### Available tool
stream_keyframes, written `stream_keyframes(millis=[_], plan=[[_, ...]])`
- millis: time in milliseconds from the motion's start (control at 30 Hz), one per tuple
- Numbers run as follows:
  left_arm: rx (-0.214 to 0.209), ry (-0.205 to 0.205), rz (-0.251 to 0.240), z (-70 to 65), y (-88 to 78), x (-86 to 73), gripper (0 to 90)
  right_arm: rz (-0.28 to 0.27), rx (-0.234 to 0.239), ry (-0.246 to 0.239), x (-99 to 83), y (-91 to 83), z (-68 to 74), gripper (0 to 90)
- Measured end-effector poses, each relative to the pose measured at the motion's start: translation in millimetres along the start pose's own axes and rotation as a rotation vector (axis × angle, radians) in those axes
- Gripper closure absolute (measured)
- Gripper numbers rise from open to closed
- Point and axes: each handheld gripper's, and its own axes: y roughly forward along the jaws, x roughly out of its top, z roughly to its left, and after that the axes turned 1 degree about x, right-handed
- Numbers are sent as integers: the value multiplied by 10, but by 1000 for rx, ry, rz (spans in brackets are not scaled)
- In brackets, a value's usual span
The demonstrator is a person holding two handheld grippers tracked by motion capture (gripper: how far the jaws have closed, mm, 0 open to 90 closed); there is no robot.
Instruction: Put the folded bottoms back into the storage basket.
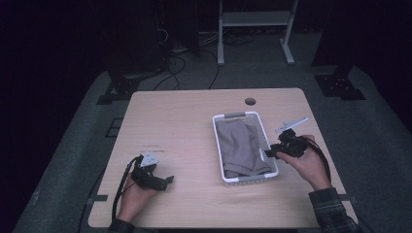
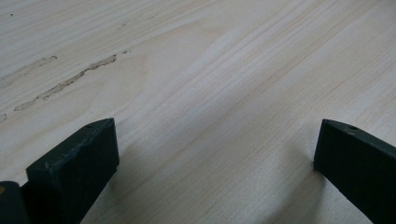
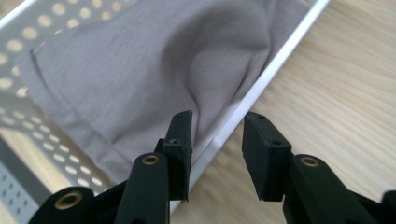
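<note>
Right tool [image 3: 217, 140] half spread, pinching nothing, straddling the right rim of the basket [image 1: 269, 150]. Cloth [image 1: 243, 145] folded inside, long axis running basket-lengthwise, just past that rim. Left tool [image 1: 163, 180] spread wide on bare bench [image 1: 184, 126], well left of basket.

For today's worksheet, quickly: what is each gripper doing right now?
Left gripper: open, holding nothing, over the pale wooden table.
Right gripper: open, holding nothing, at the rim of the white perforated basket with the grey cloth.

- grey cloth [image 3: 140, 70] fills the upper left, lying in a white basket [image 3: 261, 86]
- right gripper [image 3: 217, 140] at bottom centre, jaws apart astride the rim, nothing gripped
</note>
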Motion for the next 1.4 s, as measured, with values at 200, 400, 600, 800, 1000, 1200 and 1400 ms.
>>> stream_keyframes(millis=[200,400,600,800,1000,1200,1400], plan=[[0,0,0,0,0,0,0,1,19,-23,32,45,122,596],[0,1,0,0,0,0,0,5,46,-32,61,80,228,565],[0,1,0,1,0,0,0,14,81,-50,93,114,336,516],[1,2,0,1,0,0,0,24,81,-67,125,139,403,499],[0,-1,1,0,-1,0,0,-59,73,-27,137,-8,353,469],[0,2,1,2,-1,1,0,-105,8,-14,85,-91,262,416],[0,-1,1,0,-1,0,0,-128,-48,25,-37,-115,157,394]])
